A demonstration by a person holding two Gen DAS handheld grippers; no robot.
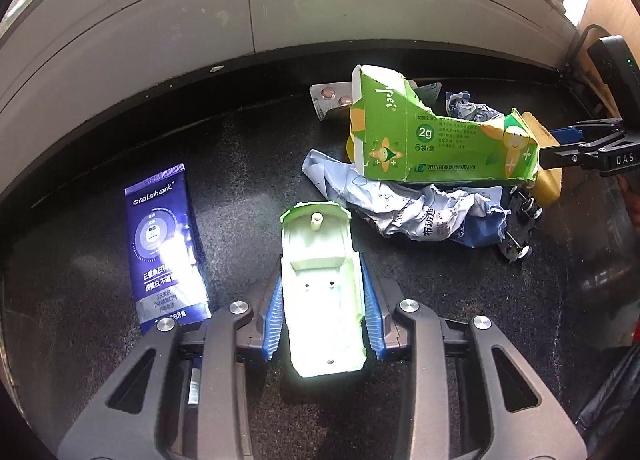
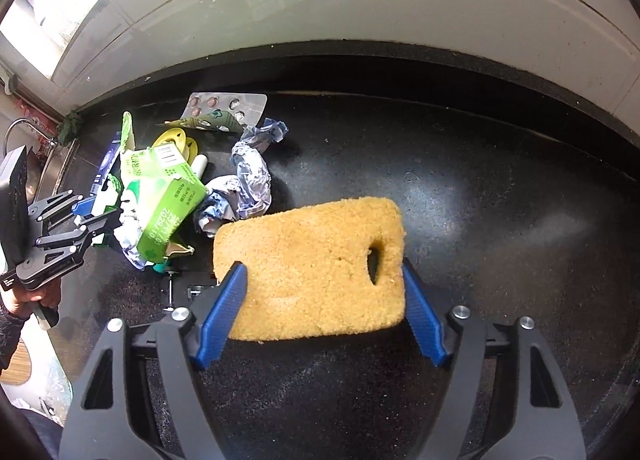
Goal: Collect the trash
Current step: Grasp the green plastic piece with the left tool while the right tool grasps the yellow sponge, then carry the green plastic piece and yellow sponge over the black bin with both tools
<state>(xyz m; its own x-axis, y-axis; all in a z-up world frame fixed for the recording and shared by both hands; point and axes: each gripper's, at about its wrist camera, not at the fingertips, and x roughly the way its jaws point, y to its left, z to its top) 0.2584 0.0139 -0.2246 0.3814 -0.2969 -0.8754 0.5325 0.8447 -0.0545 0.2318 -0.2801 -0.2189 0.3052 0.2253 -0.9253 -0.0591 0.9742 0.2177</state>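
Both grippers are down on the black speckled countertop (image 2: 460,164), each with a piece of rubbish between its blue pads. On the left gripper (image 1: 323,292), the pads sit flush against the two long sides of a pale green toy car shell (image 1: 320,292) lying belly-up, so I take it as clamped. Gripping across the narrow width looks sensible, since the thin plastic is stiffest there. On the right gripper (image 2: 324,292), the pads bracket a yellow sponge (image 2: 312,264) with a hole near one end. Its left pad overlaps the sponge's edge and the right one meets the other side, though I see no squeeze in the foam, so I cannot tell whether it has truly bitten.

Between the two lies the rest of the heap: a torn green medicine box (image 1: 432,140), crumpled blue-white wrappers (image 1: 404,204), a pill blister (image 2: 224,104) and a small wheeled toy chassis (image 1: 520,224). A purple Oralshark toothpaste tube (image 1: 164,244) lies apart to the left. Pale tiles (image 1: 160,32) back the counter, and a window (image 2: 68,4) lets daylight glare on everything.
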